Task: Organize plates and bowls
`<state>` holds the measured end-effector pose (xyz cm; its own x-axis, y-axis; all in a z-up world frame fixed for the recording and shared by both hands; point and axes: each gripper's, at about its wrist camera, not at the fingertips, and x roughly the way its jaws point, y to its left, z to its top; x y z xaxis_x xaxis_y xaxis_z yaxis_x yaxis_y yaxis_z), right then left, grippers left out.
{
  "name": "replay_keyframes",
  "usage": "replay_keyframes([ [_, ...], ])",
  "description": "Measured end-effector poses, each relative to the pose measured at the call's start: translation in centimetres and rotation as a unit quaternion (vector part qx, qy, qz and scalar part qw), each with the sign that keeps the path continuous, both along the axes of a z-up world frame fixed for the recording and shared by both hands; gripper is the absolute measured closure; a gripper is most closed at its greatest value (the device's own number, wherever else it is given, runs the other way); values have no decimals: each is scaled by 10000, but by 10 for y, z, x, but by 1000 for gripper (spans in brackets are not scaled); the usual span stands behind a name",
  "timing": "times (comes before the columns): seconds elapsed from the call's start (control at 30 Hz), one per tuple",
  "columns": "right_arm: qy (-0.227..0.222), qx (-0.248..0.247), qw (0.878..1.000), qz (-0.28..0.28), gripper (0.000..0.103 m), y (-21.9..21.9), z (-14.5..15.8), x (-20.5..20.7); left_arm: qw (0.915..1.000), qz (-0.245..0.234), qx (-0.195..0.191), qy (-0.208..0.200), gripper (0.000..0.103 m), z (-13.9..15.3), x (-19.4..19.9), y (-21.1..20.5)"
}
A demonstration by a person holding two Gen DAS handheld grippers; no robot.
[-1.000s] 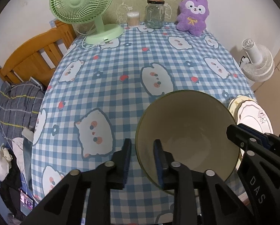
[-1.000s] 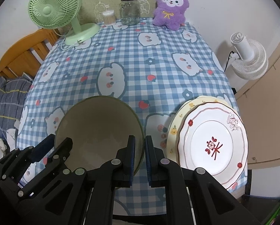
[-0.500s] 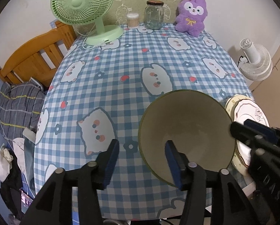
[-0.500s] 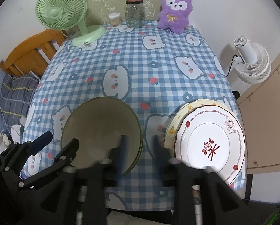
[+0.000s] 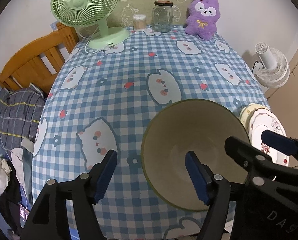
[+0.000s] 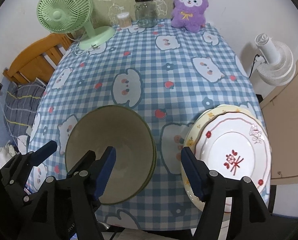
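Observation:
An olive-green bowl (image 5: 194,150) stands on the checked tablecloth near the table's front edge; in the right wrist view (image 6: 111,152) it looks like stacked bowls. Two stacked plates (image 6: 232,152), a white one with red marks on a yellow one, lie at the front right, and show in the left wrist view (image 5: 266,126). My left gripper (image 5: 150,176) is open over the bowl's left rim, holding nothing. My right gripper (image 6: 149,170) is open, one finger over the bowl's right side, the other over the plates' left edge.
At the table's far end stand a green fan (image 5: 89,12), a cotton-swab box (image 5: 139,22), a glass jar (image 5: 162,17) and a purple plush toy (image 5: 203,15). A wooden bed frame (image 5: 33,64) is left of the table. A white fan (image 6: 272,62) stands on the right.
Both grippers were shut on the bowl's rim one second ago. Both have opened wide, let go of it and drawn back slightly. The bowl rests on the cloth.

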<state>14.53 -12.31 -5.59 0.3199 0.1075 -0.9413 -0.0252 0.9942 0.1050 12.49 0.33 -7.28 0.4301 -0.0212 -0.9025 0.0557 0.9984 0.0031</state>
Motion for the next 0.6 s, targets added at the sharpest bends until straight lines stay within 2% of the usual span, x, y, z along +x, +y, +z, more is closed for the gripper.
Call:
replay_keyframes([
  [0.07,52,56,10000,-10,32,0,-7,4,10000,-38,34,-35,24,-3,3,-1],
  [0.4,120,134,9998,22,32,1,-28,18,9997,-54,-180,182,23,-23,19,-2],
  [0.6,305,148,9994,51,32,3,-45,25,9991,-24,-216,356,23,-37,22,-2],
])
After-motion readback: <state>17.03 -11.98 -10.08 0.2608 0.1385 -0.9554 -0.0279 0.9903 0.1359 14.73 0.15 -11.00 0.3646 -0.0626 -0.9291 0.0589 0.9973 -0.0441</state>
